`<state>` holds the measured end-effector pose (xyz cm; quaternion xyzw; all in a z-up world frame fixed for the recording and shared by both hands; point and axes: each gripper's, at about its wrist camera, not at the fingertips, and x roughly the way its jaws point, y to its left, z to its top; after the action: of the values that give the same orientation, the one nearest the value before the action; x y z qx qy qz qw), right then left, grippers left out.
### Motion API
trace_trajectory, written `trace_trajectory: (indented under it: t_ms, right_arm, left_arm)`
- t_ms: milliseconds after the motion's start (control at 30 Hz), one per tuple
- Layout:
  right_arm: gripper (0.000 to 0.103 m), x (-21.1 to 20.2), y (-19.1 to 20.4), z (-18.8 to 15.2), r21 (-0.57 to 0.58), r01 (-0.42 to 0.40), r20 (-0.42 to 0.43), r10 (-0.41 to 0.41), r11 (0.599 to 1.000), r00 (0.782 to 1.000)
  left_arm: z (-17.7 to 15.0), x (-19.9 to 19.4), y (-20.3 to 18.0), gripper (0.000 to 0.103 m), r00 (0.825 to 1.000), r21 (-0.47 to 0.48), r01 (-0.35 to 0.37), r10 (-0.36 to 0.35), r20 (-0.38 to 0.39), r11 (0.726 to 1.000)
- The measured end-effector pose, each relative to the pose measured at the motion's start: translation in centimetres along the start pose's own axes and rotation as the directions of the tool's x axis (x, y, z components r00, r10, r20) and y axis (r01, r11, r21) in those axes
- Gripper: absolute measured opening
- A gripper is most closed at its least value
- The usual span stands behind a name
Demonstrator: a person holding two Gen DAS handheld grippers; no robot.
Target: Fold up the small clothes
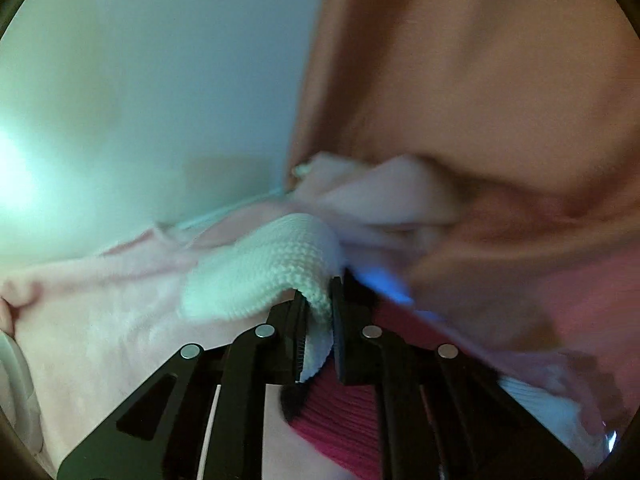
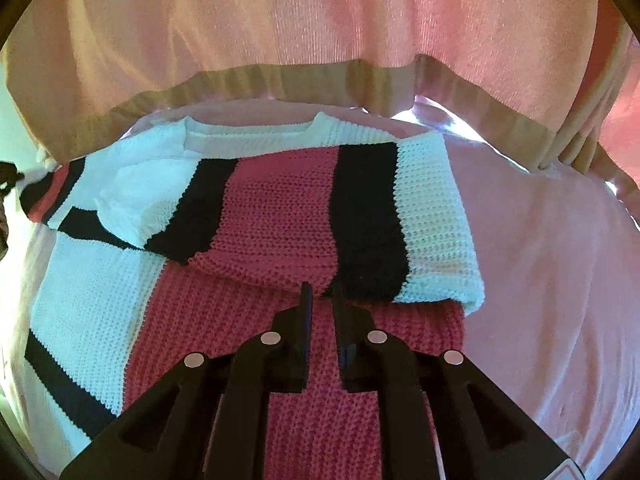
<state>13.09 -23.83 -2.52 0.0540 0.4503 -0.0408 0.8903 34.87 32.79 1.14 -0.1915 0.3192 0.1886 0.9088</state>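
Note:
A knitted sweater [image 2: 280,208] with red, black and white stripes lies partly folded on a pink sheet [image 2: 560,280]. Its neckline points to the far side. My left gripper [image 1: 318,312] is shut on a white knitted part of the sweater [image 1: 272,268], which bulges up over the fingers; red knit [image 1: 340,420] shows below them. My right gripper [image 2: 322,300] hovers over the red middle of the sweater near the folded edge, its jaws a narrow gap apart with nothing between them.
A pink curtain [image 2: 320,20] with a tan hem hangs along the far side of the bed. In the left wrist view a pale wall [image 1: 160,80] is at the left and blurred pink cloth [image 1: 480,80] at the right.

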Motion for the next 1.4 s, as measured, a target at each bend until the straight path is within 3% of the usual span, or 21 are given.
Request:
trace_trajectory:
  t_ms: [167,300,400,500,633,767,900,967,1000,1033,1133,1300,1400]
  right_arm:
    - [0.014,-0.8,-0.4,0.3,-0.011,0.023,0.019,-0.022,1.0,1.0]
    - [0.014,-1.5,-0.4,0.3,-0.044,0.063,0.048,-0.061,0.997,0.997]
    - [0.014,-1.9,-0.7,0.3,-0.041,0.064,0.057,-0.062,0.997,0.996]
    - [0.014,-2.2,-1.0,0.4,-0.041,0.067,0.062,-0.065,0.997,0.996]
    - [0.014,-2.5,-1.5,0.4,-0.036,0.063,0.064,-0.06,0.997,0.996]
    - [0.014,-2.5,-2.1,0.3,-0.035,0.068,0.058,-0.065,0.997,0.996]
    - [0.015,-1.7,-3.7,0.3,-0.006,0.077,0.025,-0.077,0.997,0.997]
    - [0.015,-1.4,-4.5,0.4,0.013,0.075,0.015,-0.076,0.997,0.997]
    - [0.015,-1.4,-4.8,0.4,0.021,0.078,0.013,-0.078,0.997,0.997]
    - [0.018,-1.4,-5.0,0.5,0.025,0.077,0.012,-0.077,0.997,0.997]
    - [0.03,-1.6,-5.3,0.5,0.036,0.043,0.009,-0.043,0.998,0.999]
    - [0.041,-2.3,-2.1,1.7,0.033,-0.089,0.004,0.089,0.995,0.996]
    - [0.058,-2.6,2.9,3.0,-0.065,-0.12,0.027,0.122,0.991,0.992]
  left_arm:
    - [-1.7,-7.7,-7.4,0.01,0.989,0.125,0.11,-0.121,0.08,0.986]
    - [-3.4,-13.2,-13.0,0.01,0.961,0.225,0.242,-0.265,0.075,0.944]
    - [-6.4,-16.8,-18.2,0.01,0.925,0.309,0.356,-0.379,0.019,0.882]
    - [-10.0,-19.0,-22.6,0.01,0.897,0.374,0.425,-0.44,-0.049,0.825]
    - [-14.5,-19.3,-27.7,0.01,0.879,0.436,0.464,-0.459,-0.125,0.771]
    - [-19.9,-18.7,-29.8,0.011,0.867,0.451,0.497,-0.44,-0.233,0.741]
    - [-25.0,-15.9,-30.9,0.02,0.877,0.458,0.475,-0.357,-0.322,0.752]
    - [-26.9,-14.3,-30.2,0.048,0.872,0.447,0.462,-0.302,-0.384,0.766]
    - [-27.5,-14.0,-29.2,0.048,0.87,0.426,0.455,-0.289,-0.399,0.782]
    - [-27.4,-13.9,-28.3,0.05,0.867,0.402,0.456,-0.294,-0.402,0.794]
    - [-25.7,-14.5,-24.3,0.073,0.867,0.318,0.442,-0.308,-0.392,0.839]
    - [-20.8,-15.6,-17.1,0.083,0.88,0.152,0.421,-0.363,-0.305,0.894]
    - [-19.3,-14.9,-15.0,0.085,0.882,0.087,0.399,-0.356,-0.308,0.913]
